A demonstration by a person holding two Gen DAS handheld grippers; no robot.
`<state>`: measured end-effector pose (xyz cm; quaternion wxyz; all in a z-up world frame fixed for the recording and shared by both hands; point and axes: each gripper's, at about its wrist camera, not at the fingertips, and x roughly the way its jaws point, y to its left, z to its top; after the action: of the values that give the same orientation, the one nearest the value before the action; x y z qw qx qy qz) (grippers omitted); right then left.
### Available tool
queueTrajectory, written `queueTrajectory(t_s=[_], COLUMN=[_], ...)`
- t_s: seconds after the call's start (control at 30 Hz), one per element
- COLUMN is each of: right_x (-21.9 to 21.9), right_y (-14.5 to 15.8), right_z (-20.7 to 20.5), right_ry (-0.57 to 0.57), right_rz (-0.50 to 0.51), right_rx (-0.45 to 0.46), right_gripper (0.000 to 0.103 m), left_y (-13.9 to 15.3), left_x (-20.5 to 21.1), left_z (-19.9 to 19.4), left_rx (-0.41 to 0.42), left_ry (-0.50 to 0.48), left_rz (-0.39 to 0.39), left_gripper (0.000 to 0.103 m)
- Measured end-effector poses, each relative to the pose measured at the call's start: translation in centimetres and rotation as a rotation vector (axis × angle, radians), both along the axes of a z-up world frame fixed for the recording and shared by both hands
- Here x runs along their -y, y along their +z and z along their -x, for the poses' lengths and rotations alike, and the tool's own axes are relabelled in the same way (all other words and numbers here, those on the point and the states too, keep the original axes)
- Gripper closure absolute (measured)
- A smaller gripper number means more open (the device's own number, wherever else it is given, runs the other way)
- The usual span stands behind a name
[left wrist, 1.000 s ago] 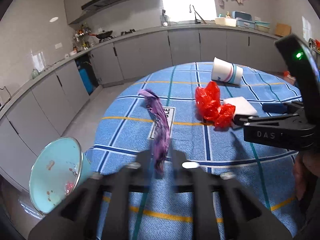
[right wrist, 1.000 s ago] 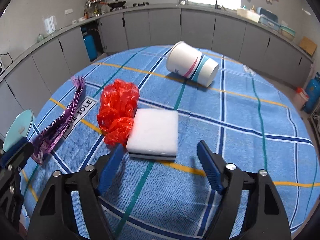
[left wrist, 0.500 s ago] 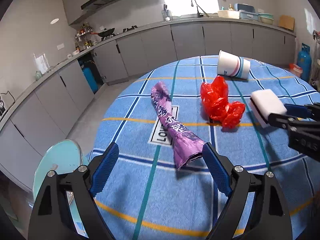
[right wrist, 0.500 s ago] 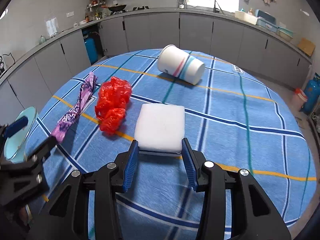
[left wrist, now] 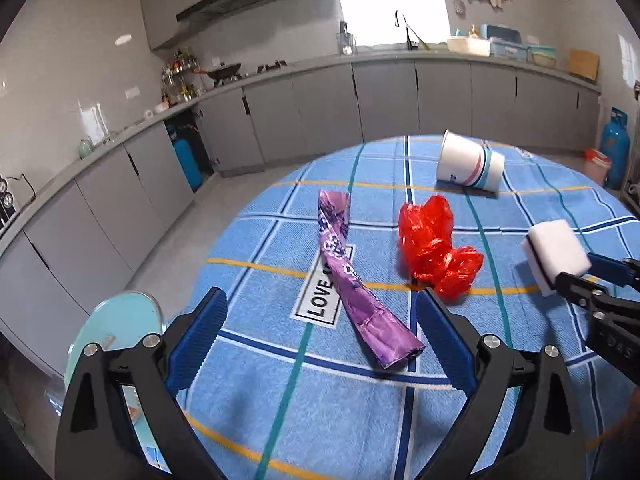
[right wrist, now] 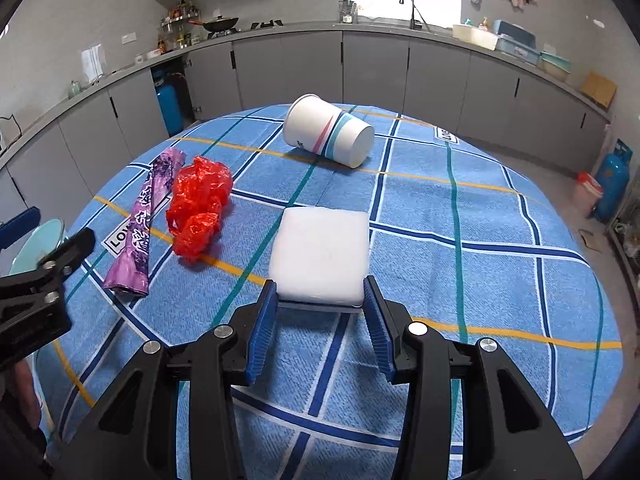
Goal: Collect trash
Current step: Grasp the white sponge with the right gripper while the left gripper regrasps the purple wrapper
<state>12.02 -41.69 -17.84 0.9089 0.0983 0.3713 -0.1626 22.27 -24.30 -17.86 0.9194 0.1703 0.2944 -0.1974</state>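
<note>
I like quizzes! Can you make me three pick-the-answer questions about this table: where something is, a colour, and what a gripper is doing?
1. Where is the paper cup?
A. on its side on the tablecloth
B. standing upright
C. on the floor

2. What colour is the crumpled plastic bag?
A. green
B. red
C. yellow

3. What is the right gripper doing?
A. hanging open
B. holding the cup
C. squeezing the white sponge

Answers: 1 A, the cup lies tipped over. 2 B, it is bright red. 3 C, both pads press the sponge's sides.
</note>
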Motion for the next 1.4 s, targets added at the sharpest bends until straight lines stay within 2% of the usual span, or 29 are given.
queueTrajectory(t_s=[0.13,0.17,0.2,0.23,0.27,0.3,0.33,0.37,0.43,0.47,0.9,1.0,1.03,1.07,1.1,1.13,1.33,1.4], right_x=[0.4,0.5,0.6,0.7,0.7,0.6,0.6,0.5,0.3,0.1,-1.9,-2.3,-2.3,-2.3,-2.3,-2.2,-0.8,-0.5], right_y=[-0.2,-0.3,-0.2,-0.3,-0.2,-0.2,-0.1,-0.1,0.0,0.0,1.9,1.9,2.0,2.0,2.0,2.0,1.4,1.3], right_z=[0.1,0.1,0.2,0.2,0.3,0.3,0.3,0.4,0.5,0.5,0.7,0.6,0.6,0.6,0.6,0.7,0.5,0.5], right_ry=[-0.008,-0.010,-0.011,-0.013,-0.013,-0.011,-0.010,-0.008,-0.004,0.000,0.032,0.036,0.037,0.038,0.036,0.033,0.010,0.009], right_rz=[-0.004,-0.004,-0.005,-0.009,-0.010,-0.008,-0.008,-0.008,-0.007,-0.007,0.024,0.030,0.030,0.031,0.035,0.035,0.024,0.016], right_rx=[-0.008,-0.007,-0.006,-0.004,-0.001,0.003,0.005,0.008,0.013,0.016,0.076,0.075,0.075,0.075,0.076,0.076,0.064,0.066], right_gripper=[0.060,0.060,0.060,0.060,0.060,0.060,0.060,0.060,0.060,0.060,0.060,0.060,0.060,0.060,0.060,0.060,0.060,0.060], left_y=[-2.1,-2.3,-2.4,-2.5,-2.8,-3.3,-3.5,-3.6,-3.5,-3.4,0.1,0.6,0.6,0.7,0.7,0.6,-1.8,-3.1], left_x=[1.3,1.4,1.5,1.6,1.9,2.1,2.1,2.1,1.8,1.5,-2.9,-2.7,-2.3,-2.1,-1.9,-1.4,1.2,1.9], left_z=[-1.2,-1.3,-1.4,-1.5,-1.6,-1.7,-1.8,-1.7,-1.5,-1.4,0.4,0.1,-0.1,-0.2,-0.3,-0.6,-2.0,-2.5], left_rx=[-0.076,-0.084,-0.089,-0.101,-0.116,-0.143,-0.162,-0.167,-0.161,-0.159,-0.074,-0.074,-0.073,-0.060,-0.047,-0.047,-0.138,-0.188], left_ry=[0.002,-0.002,-0.009,-0.019,-0.030,-0.049,-0.059,-0.067,-0.071,-0.071,-0.052,-0.042,-0.042,-0.036,-0.027,-0.026,-0.051,-0.058], left_rz=[-0.052,-0.057,-0.063,-0.070,-0.078,-0.088,-0.089,-0.085,-0.079,-0.074,0.027,0.043,0.038,0.037,0.036,0.033,-0.014,-0.046], left_gripper=[0.013,0.022,0.025,0.033,0.051,0.064,0.083,0.090,0.093,0.103,0.103,0.099,0.082,0.053,0.041,0.035,0.038,0.053])
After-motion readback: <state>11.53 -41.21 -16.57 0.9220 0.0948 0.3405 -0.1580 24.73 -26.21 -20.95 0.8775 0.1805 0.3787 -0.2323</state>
